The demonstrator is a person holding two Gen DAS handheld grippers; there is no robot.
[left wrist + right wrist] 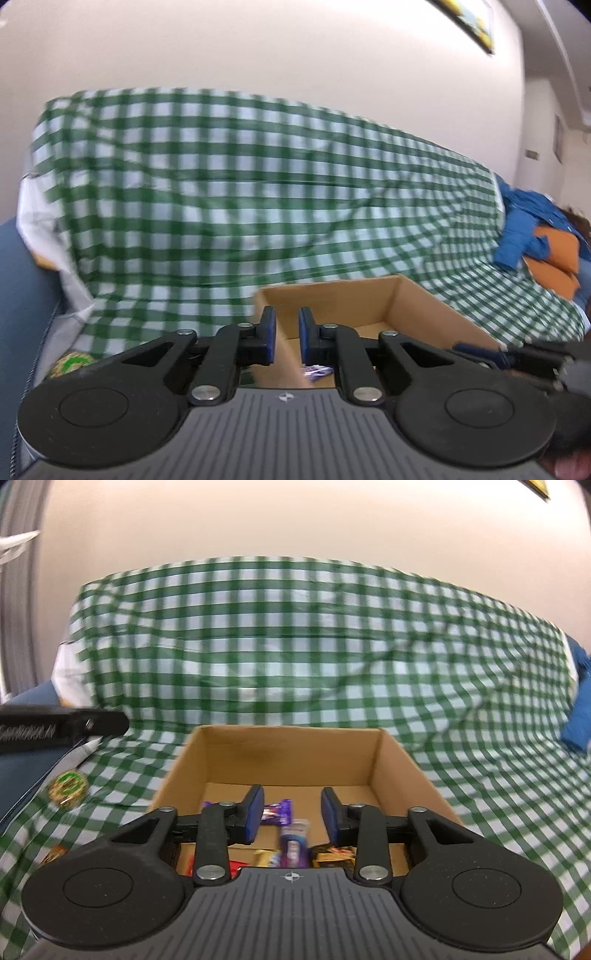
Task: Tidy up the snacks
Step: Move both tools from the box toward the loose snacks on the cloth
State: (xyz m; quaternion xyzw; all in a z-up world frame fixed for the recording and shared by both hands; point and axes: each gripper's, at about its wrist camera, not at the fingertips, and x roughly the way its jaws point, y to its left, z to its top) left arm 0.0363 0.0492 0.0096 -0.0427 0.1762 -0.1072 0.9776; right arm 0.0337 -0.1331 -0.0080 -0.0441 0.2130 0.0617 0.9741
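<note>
The cardboard box [291,753] sits open on the green-checked cloth [332,646], and it is filling up. In the right wrist view, wrapped snacks lie on its floor at the near side: a purple wrapper [277,811], a purple-and-white packet [294,843] just in front of it, a yellow wrapper [266,858], a dark gold-printed one [332,853] and a bit of red wrapper [190,862] at the near left. The far half of the box floor shows bare cardboard, so there's room to spare.

Right tongs [291,814] hover over the box's near side, spread wide apart, nothing between the blue pads; that reads as a drop just made or a hand with nothing to carry. Left tongs [287,338] hang at the box's left wall [284,354], with a narrow gap between the pads and the wall's edge showing through it; they grip nothing that I can see.

What's left? On the cloth to the left of the box, near the blue cushion edge [26,771], a round gold-and-green snack [68,783] lies outside, and a smaller orange-brown wrapper [55,853] sits nearer the camera. I'd judge the job well past halfway, at least two pieces remaining. The left tongs are the closer pair to fetch them.
</note>
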